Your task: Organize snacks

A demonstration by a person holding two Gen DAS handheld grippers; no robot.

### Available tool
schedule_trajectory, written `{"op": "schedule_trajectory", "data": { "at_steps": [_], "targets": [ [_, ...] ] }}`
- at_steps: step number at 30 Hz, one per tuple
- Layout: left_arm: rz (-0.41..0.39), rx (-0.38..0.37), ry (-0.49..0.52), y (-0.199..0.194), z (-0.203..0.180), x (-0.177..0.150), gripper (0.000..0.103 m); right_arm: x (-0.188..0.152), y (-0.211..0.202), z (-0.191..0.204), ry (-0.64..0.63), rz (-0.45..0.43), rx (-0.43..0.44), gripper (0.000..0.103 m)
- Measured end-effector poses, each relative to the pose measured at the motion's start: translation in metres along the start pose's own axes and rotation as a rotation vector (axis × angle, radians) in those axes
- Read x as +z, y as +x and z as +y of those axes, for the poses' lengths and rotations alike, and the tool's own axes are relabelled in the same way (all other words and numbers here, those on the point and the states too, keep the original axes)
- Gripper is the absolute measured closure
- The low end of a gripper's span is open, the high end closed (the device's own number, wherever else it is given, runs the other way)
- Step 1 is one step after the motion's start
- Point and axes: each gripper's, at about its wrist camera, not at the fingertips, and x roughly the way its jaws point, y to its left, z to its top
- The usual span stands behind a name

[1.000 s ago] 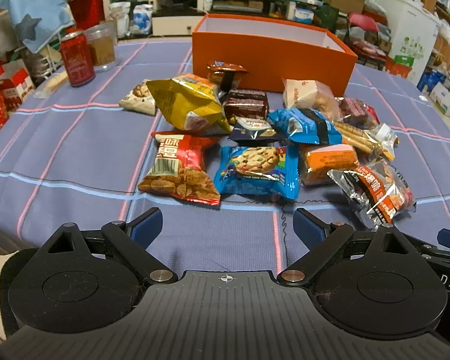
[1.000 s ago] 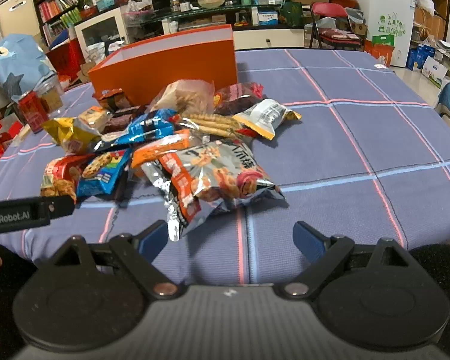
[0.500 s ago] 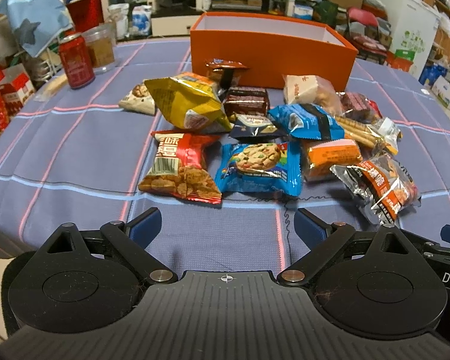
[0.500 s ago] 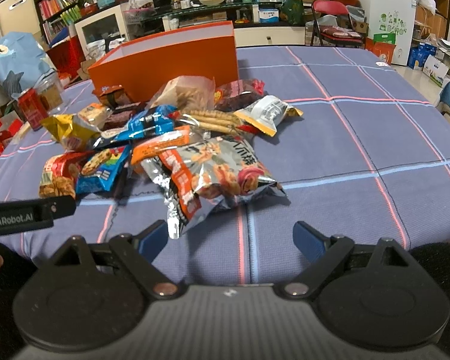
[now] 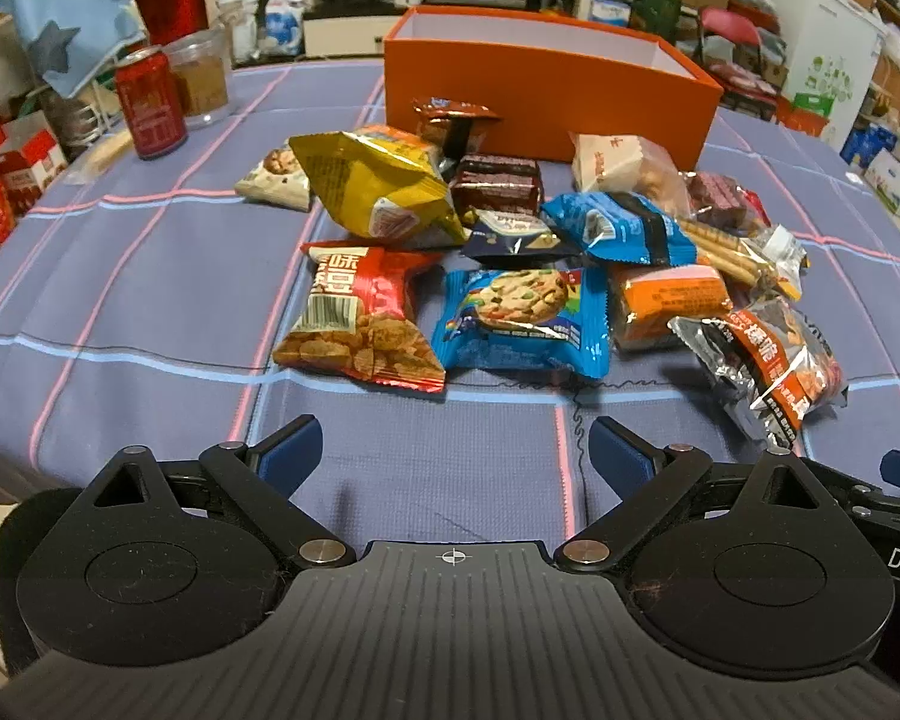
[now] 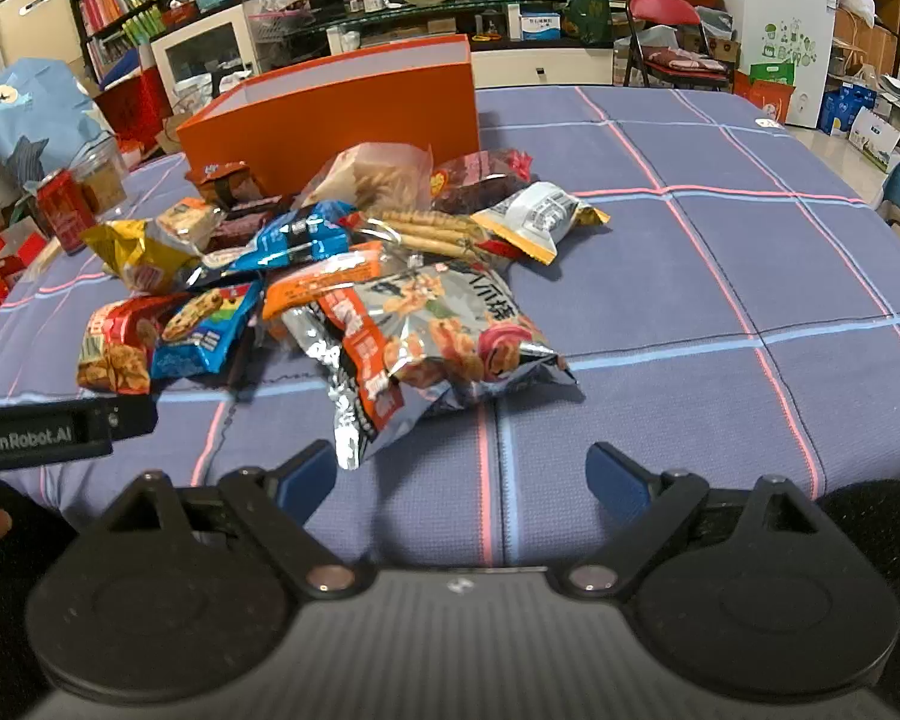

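A heap of snack packs lies mid-table in front of an open orange box, which also shows in the right wrist view. Nearest my left gripper are a red bean pack and a blue cookie pack; a yellow bag lies behind them. My left gripper is open and empty, short of the packs. My right gripper is open and empty, just before a silver-and-orange bag, which also shows in the left wrist view.
A red can and a clear jar stand at the far left of the blue checked tablecloth. The left gripper's body shows at the left edge of the right wrist view. Cluttered shelves and a chair stand beyond the table.
Both grippers have moved slightly forward toward the snack heap. Jaws stay open; nothing has been picked up.
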Motion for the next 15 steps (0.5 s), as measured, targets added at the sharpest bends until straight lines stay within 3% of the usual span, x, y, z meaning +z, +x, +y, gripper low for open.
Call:
{"op": "schedule_trajectory", "data": {
  "at_steps": [15],
  "targets": [
    [0.034,-0.004,0.021,0.013,0.006,0.000,0.029,0.013,0.002,0.000,-0.035,-0.021,0.036,0.011]
  ]
}}
